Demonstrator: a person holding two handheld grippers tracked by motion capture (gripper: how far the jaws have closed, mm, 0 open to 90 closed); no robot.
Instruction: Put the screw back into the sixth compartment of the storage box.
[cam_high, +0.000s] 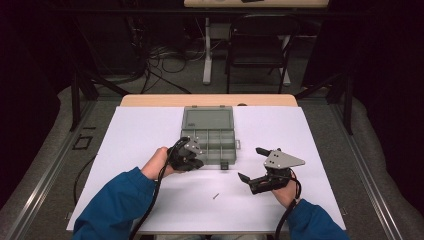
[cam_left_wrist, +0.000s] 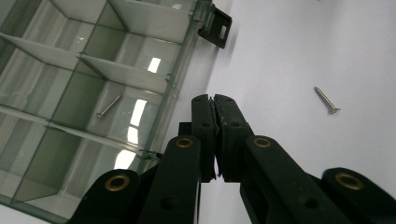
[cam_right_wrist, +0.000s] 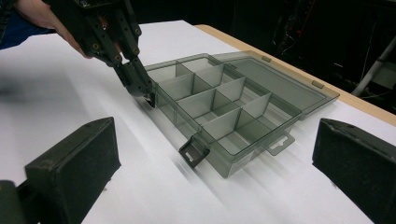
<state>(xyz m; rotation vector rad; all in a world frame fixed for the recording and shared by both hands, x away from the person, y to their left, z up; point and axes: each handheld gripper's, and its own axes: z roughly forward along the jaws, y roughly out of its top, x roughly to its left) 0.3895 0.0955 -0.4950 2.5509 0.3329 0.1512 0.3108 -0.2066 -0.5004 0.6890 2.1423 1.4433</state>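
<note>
Resting at organizer box (cam_left_wrist: 93, 93) rim | left gripper (cam_left_wrist: 215, 100) closed, contents unclear

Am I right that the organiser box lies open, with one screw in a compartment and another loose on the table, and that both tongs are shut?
Not quite: only the left tongs are shut. The right gripper view shows the right tongs wide open. The organiser box is open, with one screw in a compartment and another loose.

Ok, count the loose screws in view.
2. One screw lies inside a compartment of the open organizer box; the other screw lies on the white table, beside the box. More may sit hidden in other compartments.
</note>
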